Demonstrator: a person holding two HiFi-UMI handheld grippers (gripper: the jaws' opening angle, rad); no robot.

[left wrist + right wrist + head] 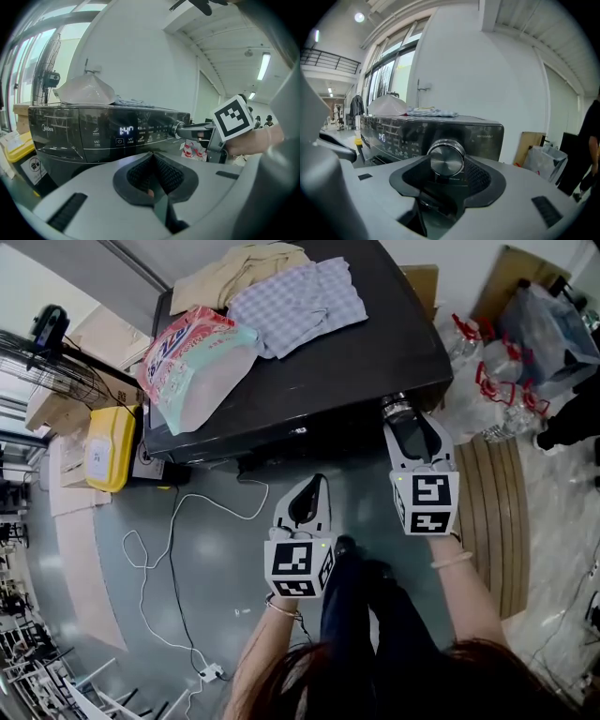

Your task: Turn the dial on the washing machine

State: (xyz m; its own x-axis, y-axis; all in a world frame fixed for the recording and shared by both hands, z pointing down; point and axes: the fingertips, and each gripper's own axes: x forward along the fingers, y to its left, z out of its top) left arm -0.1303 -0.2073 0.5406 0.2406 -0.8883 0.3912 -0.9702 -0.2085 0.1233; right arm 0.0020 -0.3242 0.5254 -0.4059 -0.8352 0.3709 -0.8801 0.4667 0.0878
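Observation:
A dark washing machine (pixel 309 390) (pixel 70 136) (pixel 483 133) stands before me, its lit display (pixel 125 130) on the front panel. The round silver dial (pixel 398 410) (pixel 178 130) (pixel 446 158) sits at the panel's right end. My right gripper (pixel 405 420) (pixel 446 165) reaches onto the dial, with a dark pad against each side of it. In the left gripper view it comes in from the right, its marker cube (pixel 232 117) behind it. My left gripper (pixel 312 486) (pixel 152 164) hangs lower, back from the panel, jaws shut on nothing.
A detergent bag (pixel 192 357), a checked cloth (pixel 295 301) and a beige cloth (pixel 234 273) lie on the machine's top. A yellow container (pixel 111 448) stands at its left. A white cable (pixel 169 549) runs to a power strip (pixel 211 673). Plastic bottles (pixel 497 381) and wooden boards (pixel 497 512) are at right.

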